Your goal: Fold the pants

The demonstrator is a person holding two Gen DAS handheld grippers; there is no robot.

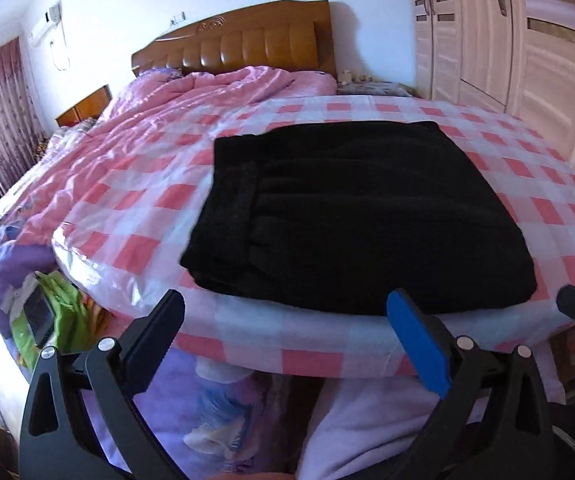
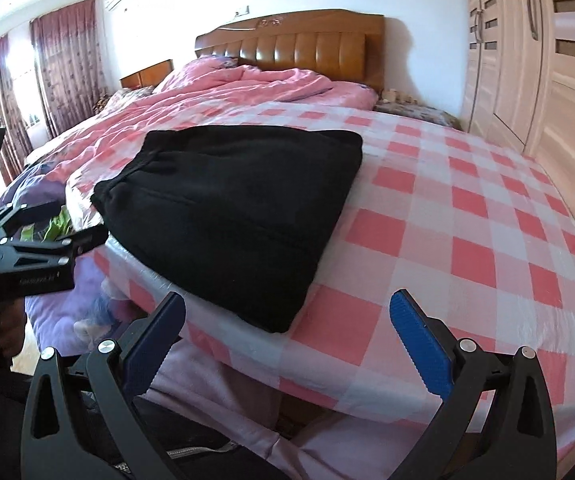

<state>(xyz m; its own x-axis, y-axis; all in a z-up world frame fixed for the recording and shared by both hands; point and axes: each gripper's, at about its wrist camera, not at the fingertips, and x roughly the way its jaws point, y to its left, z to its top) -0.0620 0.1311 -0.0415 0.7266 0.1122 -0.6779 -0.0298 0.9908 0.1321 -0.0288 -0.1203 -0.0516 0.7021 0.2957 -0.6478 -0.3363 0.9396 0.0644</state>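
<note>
Pants (image 1: 359, 216) lie folded on checked bedcover (image 1: 527, 168), near wardrobe (image 1: 527, 40).

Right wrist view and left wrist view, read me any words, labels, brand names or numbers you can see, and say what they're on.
Pale lettering on the side of the left hand-held gripper, right wrist view: too blurred to read.
Carved emblem on the headboard: ornament, not text.
Black pants, checked cover, wardrobe: nothing written.

Matt black cloth pants (image 1: 351, 216) on glossy checked plastic sheet (image 1: 547, 176).
</note>
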